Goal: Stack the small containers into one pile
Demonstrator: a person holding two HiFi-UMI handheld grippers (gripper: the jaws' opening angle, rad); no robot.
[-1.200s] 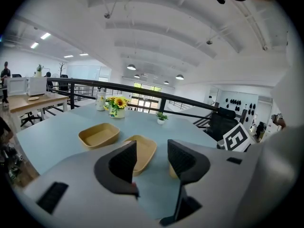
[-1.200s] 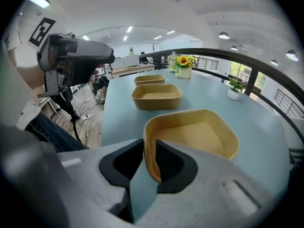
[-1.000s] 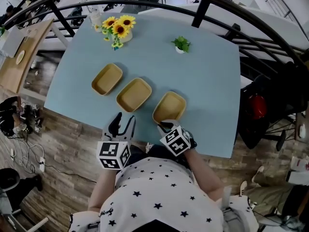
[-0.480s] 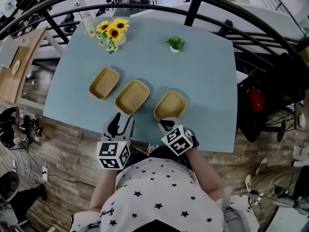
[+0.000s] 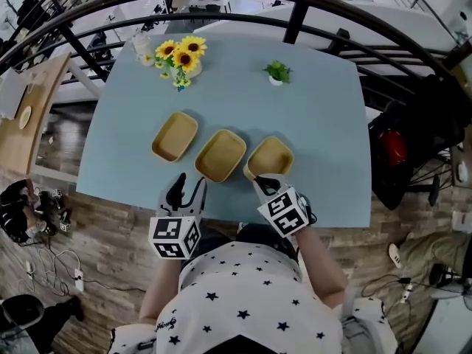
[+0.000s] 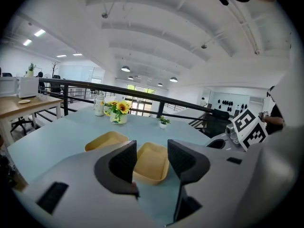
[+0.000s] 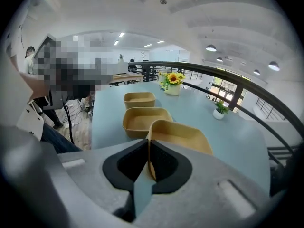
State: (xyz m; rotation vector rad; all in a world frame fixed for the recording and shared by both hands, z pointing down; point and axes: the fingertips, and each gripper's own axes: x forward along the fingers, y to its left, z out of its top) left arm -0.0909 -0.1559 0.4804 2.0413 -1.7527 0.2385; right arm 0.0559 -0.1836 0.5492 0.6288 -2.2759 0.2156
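Note:
Three shallow tan containers lie in a row on the light blue table: left, middle and right. My right gripper is shut on the near rim of the right container, and the thin wall stands pinched between the pads. The middle container and the left container lie beyond it. My left gripper hovers at the table's front edge, open and empty. It points at the middle container, with the left container beside that.
A vase of sunflowers and a white bottle stand at the far left of the table, and a small potted plant at the far middle. A black railing runs behind the table. Wooden floor lies below its front edge.
The head view has shifted a little. Both grippers keep their places at the table's front edge, the right one at the right container's near rim.

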